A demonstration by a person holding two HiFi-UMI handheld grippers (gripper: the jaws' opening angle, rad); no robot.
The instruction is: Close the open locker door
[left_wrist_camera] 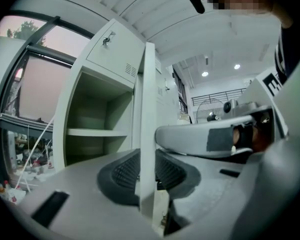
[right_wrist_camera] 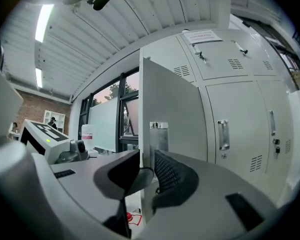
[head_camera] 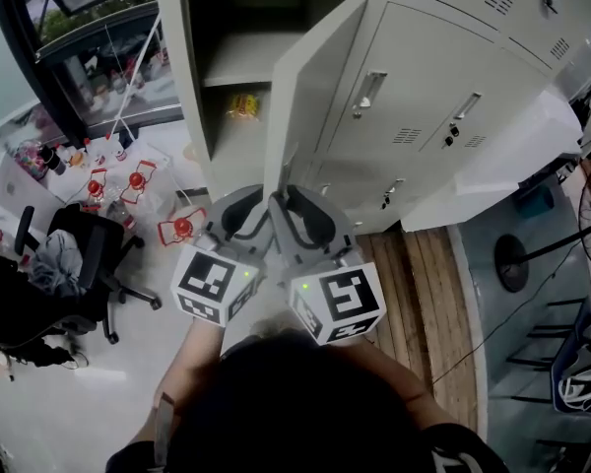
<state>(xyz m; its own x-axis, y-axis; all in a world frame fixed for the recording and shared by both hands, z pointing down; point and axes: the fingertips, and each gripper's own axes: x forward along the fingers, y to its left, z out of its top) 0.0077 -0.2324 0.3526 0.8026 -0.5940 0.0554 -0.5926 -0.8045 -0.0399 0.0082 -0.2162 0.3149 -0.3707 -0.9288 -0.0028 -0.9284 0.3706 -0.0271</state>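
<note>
Locker door (head_camera: 313,87), pale grey, stands swung well out from its open compartment (head_camera: 238,62) in a bank of grey lockers, its free edge pointing toward the person. Seen from the head view, both grippers meet at the lower part of that edge, side by side and touching or nearly so, with their marker cubes (head_camera: 217,284) turned up toward the camera.

The left gripper (left_wrist_camera: 147,170) has its two dark ribbed pads (left_wrist_camera: 122,173) pressed onto the door edge, one on each face, so the thin metal sheet runs straight up between them. The right gripper (right_wrist_camera: 146,173) pinches the same edge in the same way, one pad on the inner face and one on the outer face. A small metal latch plate (right_wrist_camera: 159,136) sits on the door just above its jaws.

Both of the person's forearms (head_camera: 192,363) reach forward and slightly inward from the bottom of the head view, converging on the door.

Inside the compartment a shelf (left_wrist_camera: 97,132) crosses the middle, and a yellow packet (head_camera: 242,106) lies below it. The neighbouring locker doors (head_camera: 443,106) to the right are shut. A black office chair (head_camera: 89,254) stands on the floor to the left, well apart from the lockers.
</note>
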